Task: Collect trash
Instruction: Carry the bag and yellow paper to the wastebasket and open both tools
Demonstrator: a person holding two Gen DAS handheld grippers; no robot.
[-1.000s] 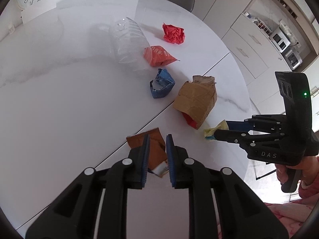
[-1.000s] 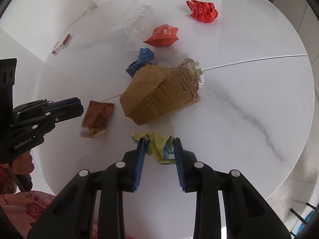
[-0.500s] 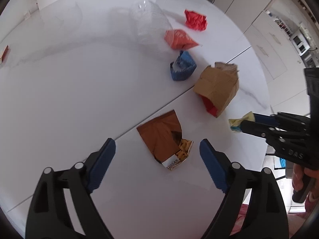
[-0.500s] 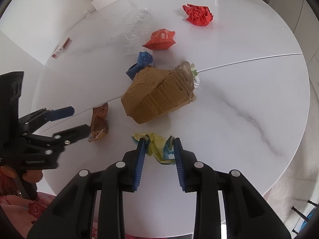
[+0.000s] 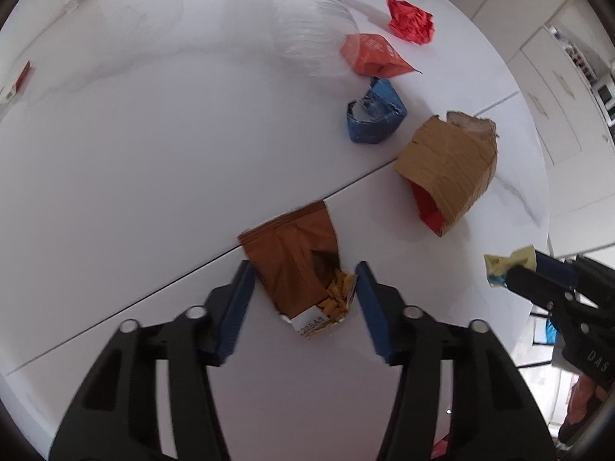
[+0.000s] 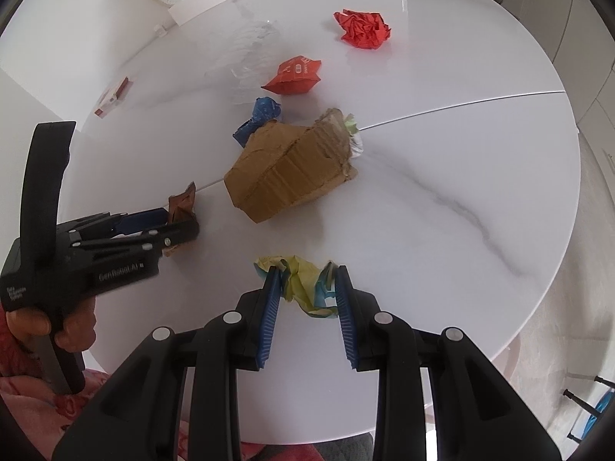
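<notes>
Near the tabletop's front edge, the left gripper point(image 5: 303, 288) is closing around the brown snack packet point(image 5: 296, 265); the right gripper point(image 6: 305, 292) stays clamped on the yellow crumpled wrapper point(image 6: 303, 282)

Left hand-held gripper point(image 5: 303, 288) closing around brown snack packet point(image 5: 296, 261), lower centre; pads not yet pressing; right hand-held gripper point(image 5: 511, 269) clamping yellow wrapper point(image 5: 503, 263), right edge.
</notes>
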